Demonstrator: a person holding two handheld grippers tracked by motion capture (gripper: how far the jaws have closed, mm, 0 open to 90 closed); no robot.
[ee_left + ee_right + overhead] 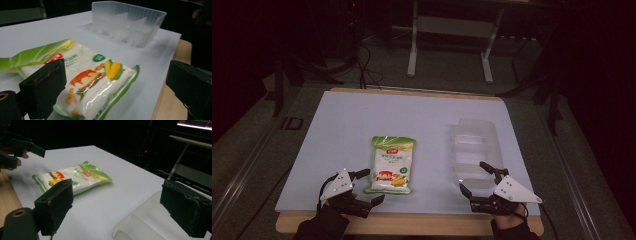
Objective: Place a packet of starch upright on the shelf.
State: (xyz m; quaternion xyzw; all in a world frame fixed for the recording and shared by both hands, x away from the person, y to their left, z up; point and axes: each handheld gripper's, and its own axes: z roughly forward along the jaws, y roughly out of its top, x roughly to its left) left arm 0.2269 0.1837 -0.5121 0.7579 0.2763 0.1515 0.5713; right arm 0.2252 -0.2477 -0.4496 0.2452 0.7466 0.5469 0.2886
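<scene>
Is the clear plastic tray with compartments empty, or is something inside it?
Empty: the clear plastic compartment tray shows only bare dividers; the green-edged snack bag lies flat beside it.

Dim room; grey floor (pixel 242 150), white-legged stand (pixel 412 45) behind table, cables (pixel 367 70).

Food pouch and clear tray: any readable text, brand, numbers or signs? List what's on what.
Food pouch, red brand patch with white characters: too blurred to read.
Food pouch, dark line of print under the patch: too small to read.
Food pouch, round green badge with white marks: illegible.
Clear plastic tray: no text visible.
Nothing can be quoted as it reads.
</scene>
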